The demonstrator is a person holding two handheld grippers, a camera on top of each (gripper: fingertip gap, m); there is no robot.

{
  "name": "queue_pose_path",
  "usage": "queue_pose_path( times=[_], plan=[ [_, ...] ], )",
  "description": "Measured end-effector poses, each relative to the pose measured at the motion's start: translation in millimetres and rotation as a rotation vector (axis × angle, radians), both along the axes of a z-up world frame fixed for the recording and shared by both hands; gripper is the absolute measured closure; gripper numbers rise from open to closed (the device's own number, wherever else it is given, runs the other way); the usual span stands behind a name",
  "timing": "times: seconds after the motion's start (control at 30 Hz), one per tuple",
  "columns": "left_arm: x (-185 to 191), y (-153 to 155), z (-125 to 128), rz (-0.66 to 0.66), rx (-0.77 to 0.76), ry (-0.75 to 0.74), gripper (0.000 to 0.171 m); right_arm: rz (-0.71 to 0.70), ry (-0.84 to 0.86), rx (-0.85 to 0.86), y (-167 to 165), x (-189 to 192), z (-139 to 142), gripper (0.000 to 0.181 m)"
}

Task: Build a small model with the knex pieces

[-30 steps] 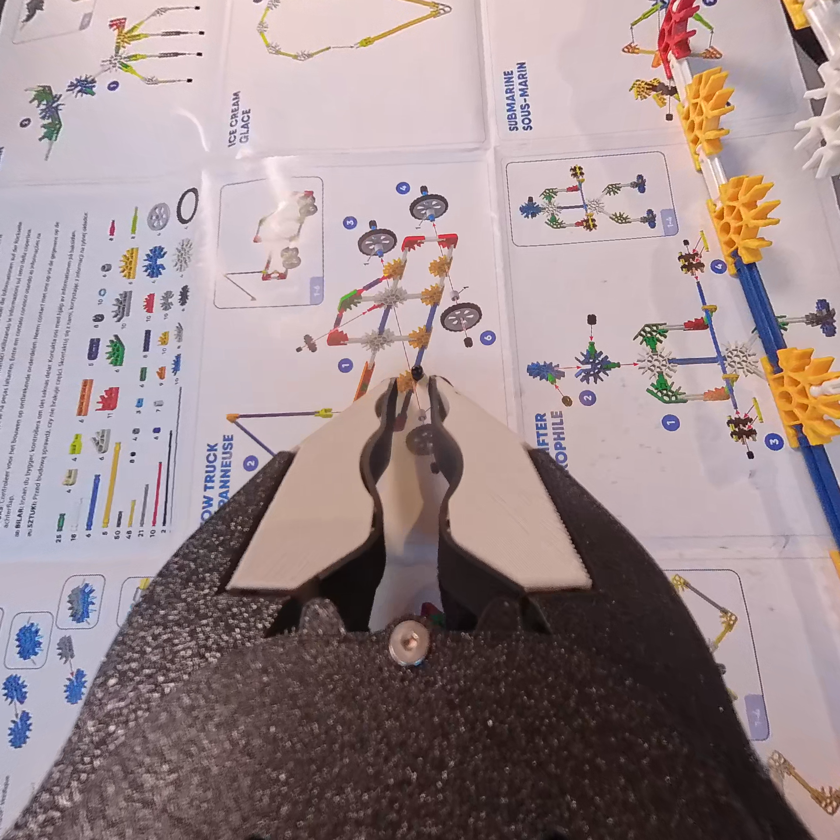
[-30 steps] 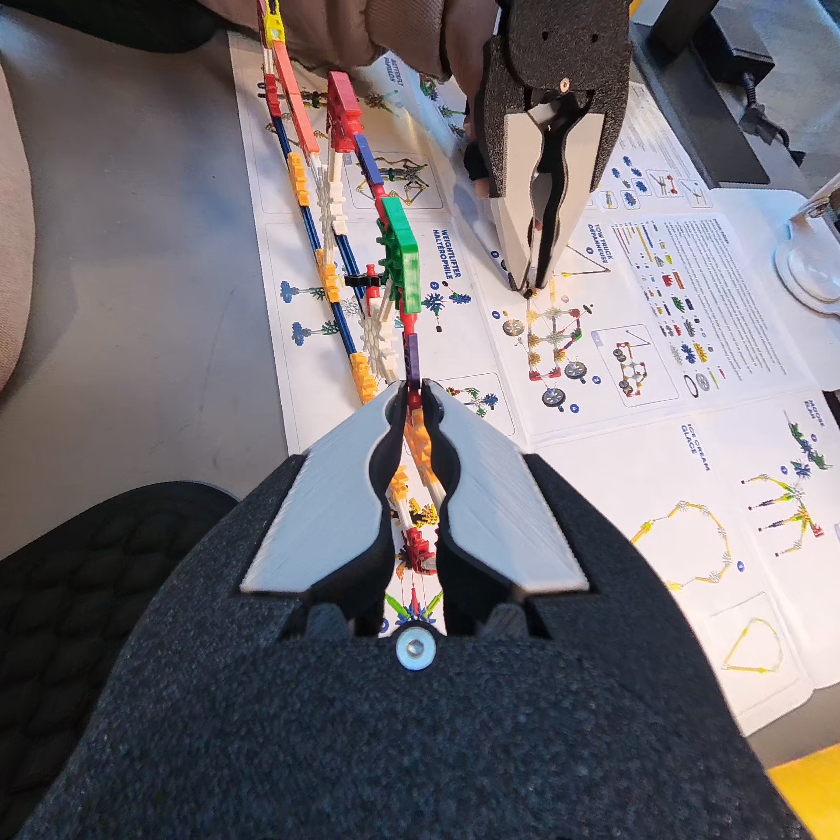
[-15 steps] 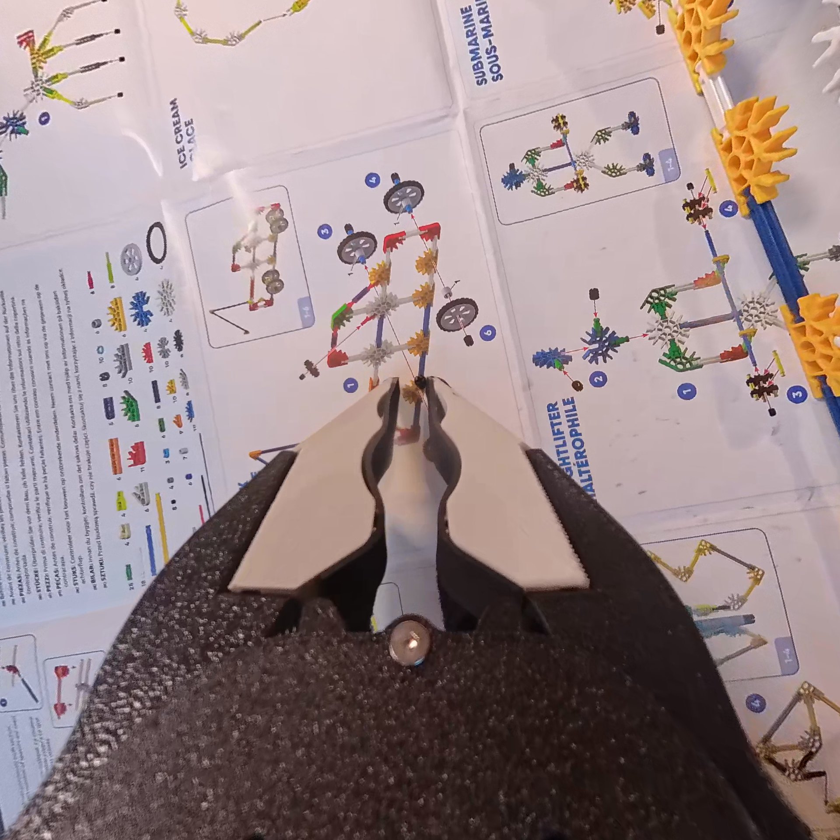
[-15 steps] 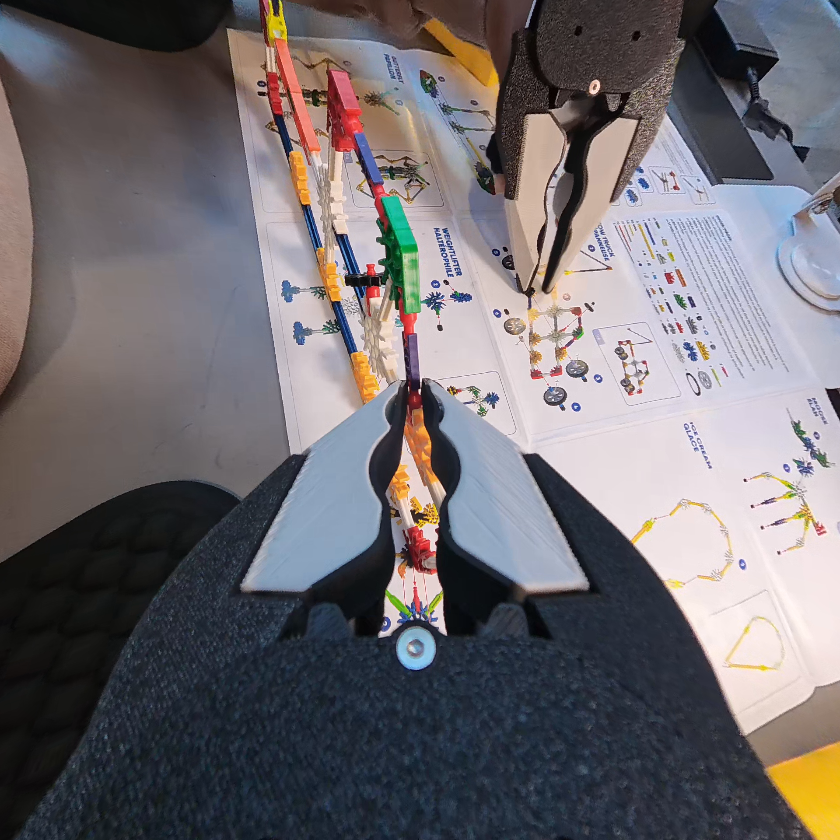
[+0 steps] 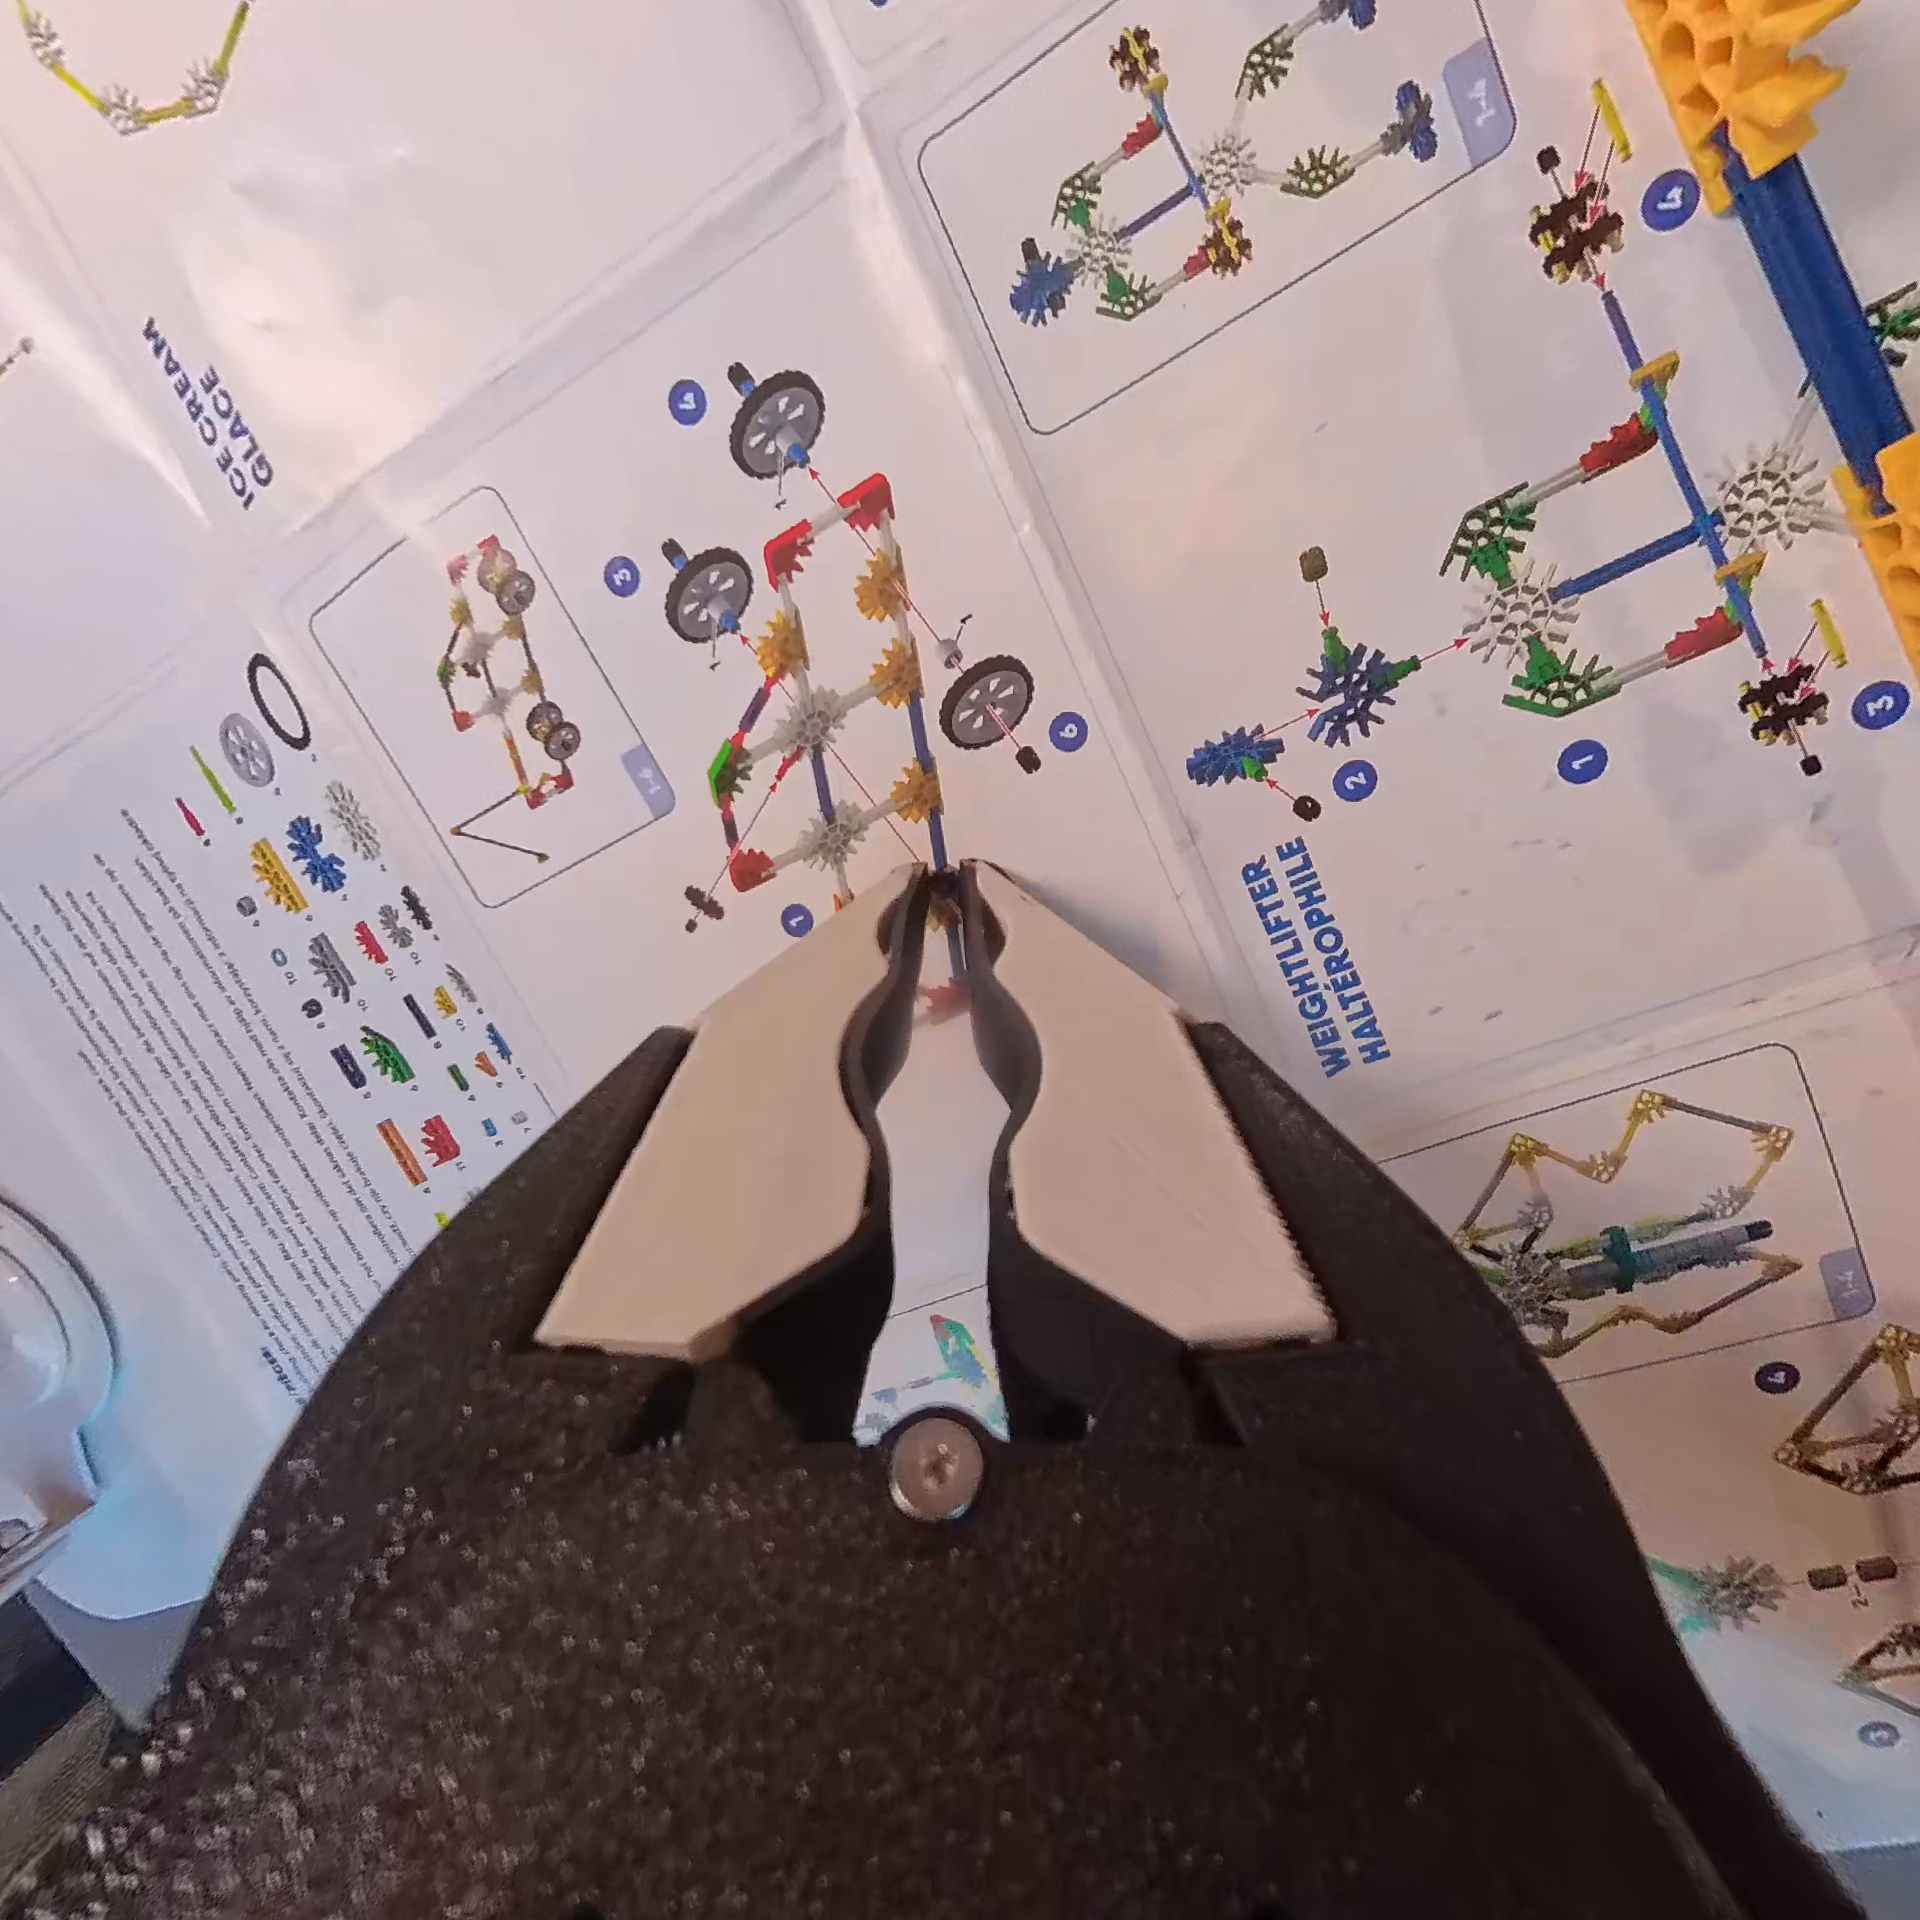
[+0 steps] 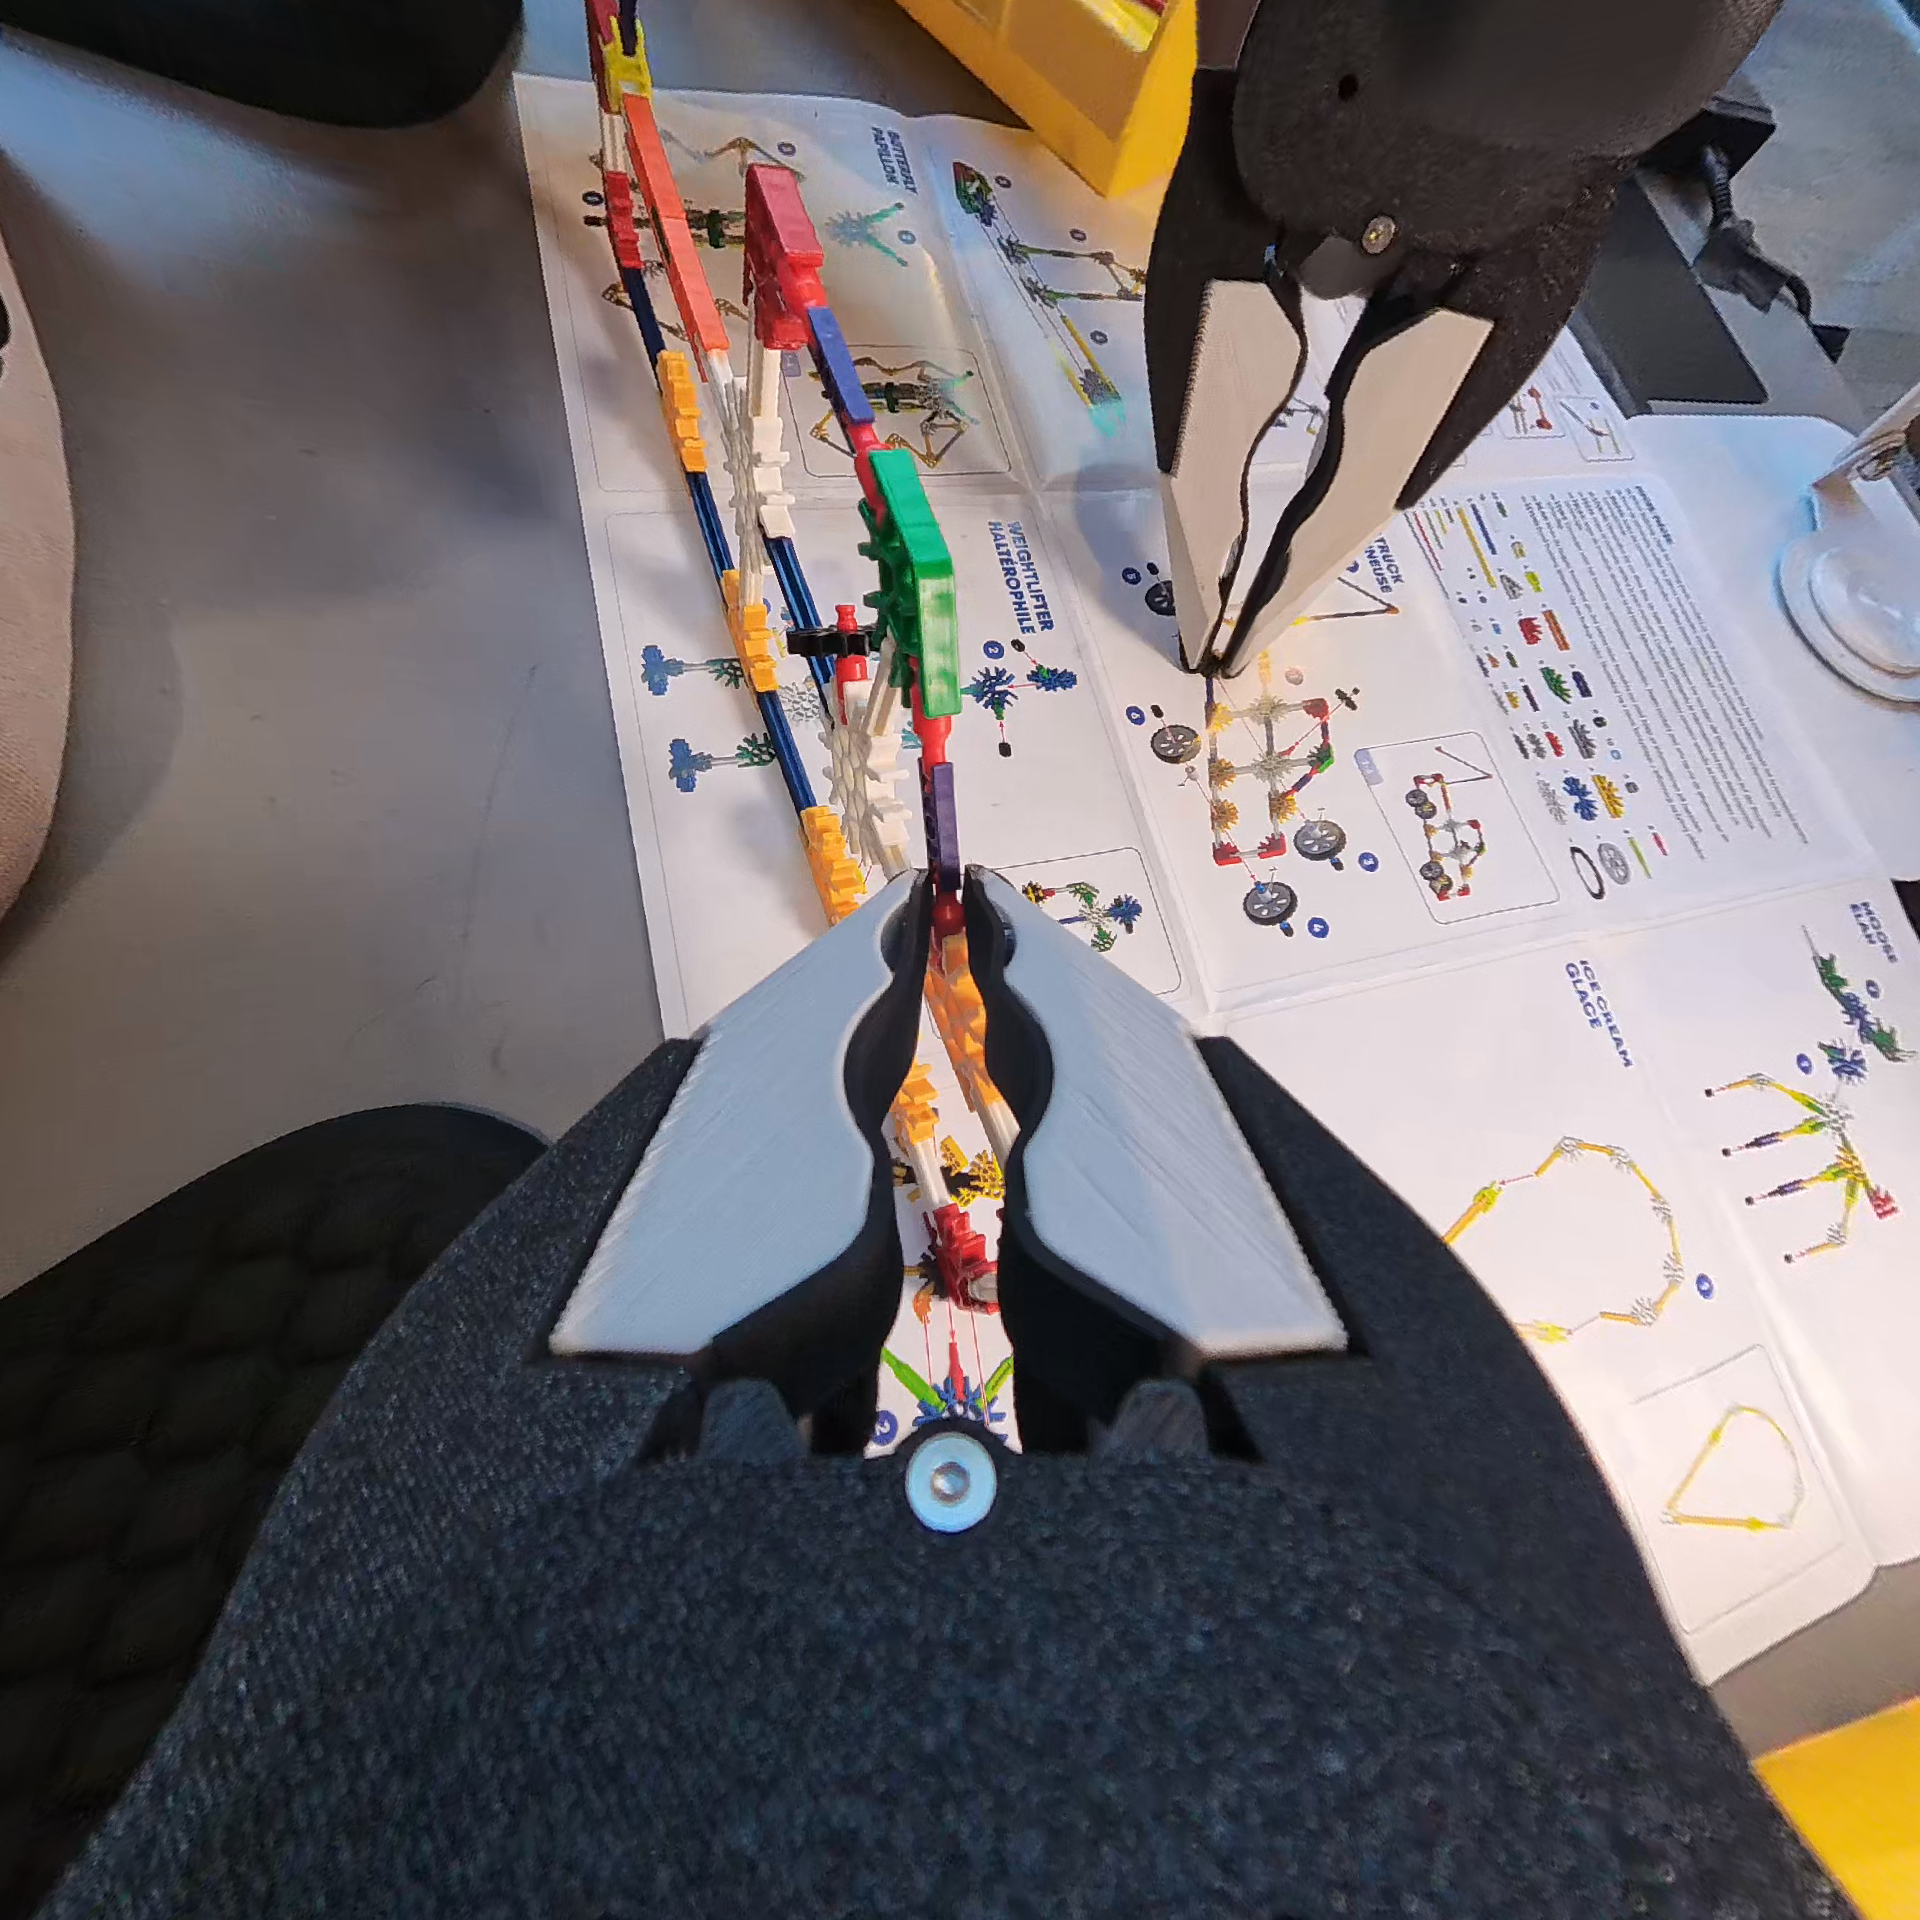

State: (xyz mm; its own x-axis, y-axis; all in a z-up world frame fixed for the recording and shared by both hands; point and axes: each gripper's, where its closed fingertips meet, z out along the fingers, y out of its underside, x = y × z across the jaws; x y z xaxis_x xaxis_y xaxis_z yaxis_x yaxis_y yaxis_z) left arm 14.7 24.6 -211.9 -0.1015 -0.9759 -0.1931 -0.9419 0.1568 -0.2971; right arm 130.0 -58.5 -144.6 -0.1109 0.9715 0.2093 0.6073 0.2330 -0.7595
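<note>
My right gripper [image 6: 943, 878] clamped on thin purple-and-red rod end of colourful rod-and-connector toy structure [image 6: 831, 582]; structure runs away from my tips along left part of instruction sheet [image 6: 1455, 1039], green block [image 6: 920, 592] raised mid-way. My left gripper [image 5: 943, 878] tips nearly together, pinching tiny dark piece [image 5: 943, 885], tips down at printed wheeled-model diagram, well right of structure. Blue rod with yellow connectors [image 5: 1766, 83] at far right edge of left view. Yellow box [image 6: 1060, 73] beyond sheet. Clear dome-shaped object [image 6: 1860, 603] at sheet's right side.
</note>
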Motion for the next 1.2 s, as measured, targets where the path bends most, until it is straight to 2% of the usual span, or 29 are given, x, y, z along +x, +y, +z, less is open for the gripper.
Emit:
queue_pose_path(
  times=[0.07, 0.13, 0.23, 0.3, 0.43, 0.6, 0.77, 0.97, 1.2],
  plan=[
    [0, 0, 0, -0.001, -0.006, 0.004, 0.168, 0.0, 0.003, -0.001, 0, 0, 0, 0.176],
    [2, 2, 4, 0.035, -0.006, -0.063, 0.169, -0.003, 0.005, 0.0, 0, 0, 0, 0.176],
    [25, -22, 38, 0.088, -0.142, -0.431, 0.169, -0.014, 0.01, -0.006, 1, -1, 0, 0.176],
    [35, -48, 63, 0.051, -0.19, -0.647, 0.169, -0.013, 0.022, -0.017, 1, -1, 0, 0.176],
    [45, -88, 80, 0.004, -0.206, -0.867, 0.169, -0.01, 0.048, -0.048, 3, -2, 0, 0.176],
    [57, -106, 88, -0.033, -0.163, -0.976, 0.169, -0.022, 0.046, -0.041, 4, -4, 0, 0.176],
    [69, -112, 92, -0.081, -0.123, -1.016, 0.169, -0.029, 0.051, -0.043, 0, -4, 0, 0.176],
    [74, -118, 88, -0.126, -0.114, -1.021, 0.169, -0.036, 0.063, -0.041, -3, -3, 1, 0.176],
    [78, -122, 83, -0.179, -0.029, -0.98, 0.169, -0.034, 0.079, -0.051, -5, -4, 1, 0.176]
  ],
)
